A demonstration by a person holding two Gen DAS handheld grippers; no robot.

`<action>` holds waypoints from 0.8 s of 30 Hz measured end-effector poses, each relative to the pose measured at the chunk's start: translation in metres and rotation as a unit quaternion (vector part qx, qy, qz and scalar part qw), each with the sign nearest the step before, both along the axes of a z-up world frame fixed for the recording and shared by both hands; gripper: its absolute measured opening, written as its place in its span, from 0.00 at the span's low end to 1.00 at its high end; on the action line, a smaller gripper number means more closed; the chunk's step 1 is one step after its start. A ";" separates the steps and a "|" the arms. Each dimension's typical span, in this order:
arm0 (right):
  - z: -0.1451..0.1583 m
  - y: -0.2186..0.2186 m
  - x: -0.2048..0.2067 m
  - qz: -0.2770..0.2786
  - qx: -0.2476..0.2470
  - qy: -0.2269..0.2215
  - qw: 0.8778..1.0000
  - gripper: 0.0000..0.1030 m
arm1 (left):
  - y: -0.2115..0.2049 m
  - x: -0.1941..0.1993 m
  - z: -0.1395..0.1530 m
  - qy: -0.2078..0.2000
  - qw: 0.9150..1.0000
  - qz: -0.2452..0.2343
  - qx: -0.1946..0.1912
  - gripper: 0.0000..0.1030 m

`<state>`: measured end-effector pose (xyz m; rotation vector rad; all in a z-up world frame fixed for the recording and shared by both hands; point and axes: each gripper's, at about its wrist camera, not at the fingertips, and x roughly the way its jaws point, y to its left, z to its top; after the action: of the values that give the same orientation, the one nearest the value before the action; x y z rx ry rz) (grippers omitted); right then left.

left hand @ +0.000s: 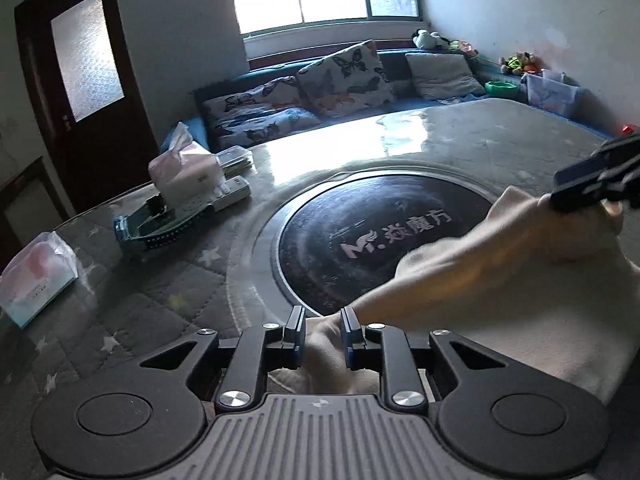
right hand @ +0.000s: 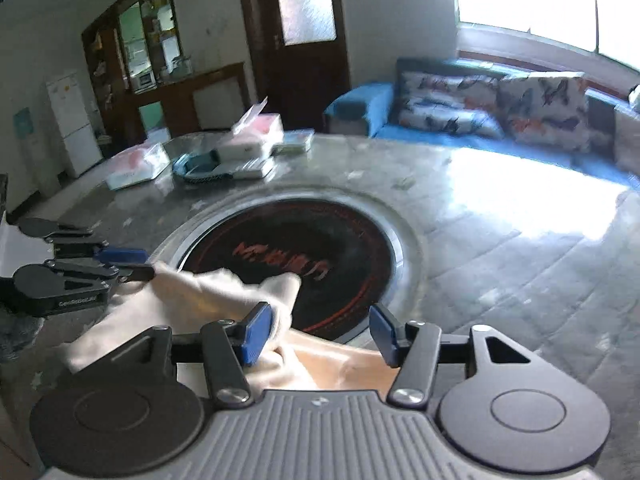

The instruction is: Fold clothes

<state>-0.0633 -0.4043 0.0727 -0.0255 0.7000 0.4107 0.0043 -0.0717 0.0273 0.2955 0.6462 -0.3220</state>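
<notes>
one soft cream garment (left hand: 480, 280), round black hotplate (left hand: 360, 240)

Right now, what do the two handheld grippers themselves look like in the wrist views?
Both match. The left gripper and the right gripper have black metal linkage arms with silver pivot screws, round black discs on either side, a ribbed grey body plate with a small logo, and blue pads on the fingers. The left gripper's side bears small white lettering. No cables or sleeves show.

The left tongs (left hand: 322, 338) point down and forward, with the two fingers a little apart. The right tongs (right hand: 320, 334) point down too, fingers wide apart. Both sit near each other, side by side.
</notes>
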 end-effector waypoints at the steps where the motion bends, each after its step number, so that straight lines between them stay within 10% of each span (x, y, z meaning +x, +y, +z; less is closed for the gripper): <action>1: 0.003 -0.002 -0.001 -0.006 -0.003 -0.006 1.000 0.53 | 0.000 0.001 -0.001 0.000 1.000 0.006 0.004 0.21; 16: 0.014 0.026 -0.038 0.032 0.012 -0.075 0.997 0.23 | -0.026 -0.012 0.020 -0.005 0.999 -0.024 -0.037 0.21; 24: -0.034 -0.009 0.002 -0.038 0.024 0.038 0.998 0.22 | -0.020 0.003 -0.008 0.038 0.999 -0.003 -0.032 0.21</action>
<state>-0.0608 -0.4132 0.0384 0.0628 0.7632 0.3562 0.0077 -0.0914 0.0196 0.2254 0.7089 -0.3597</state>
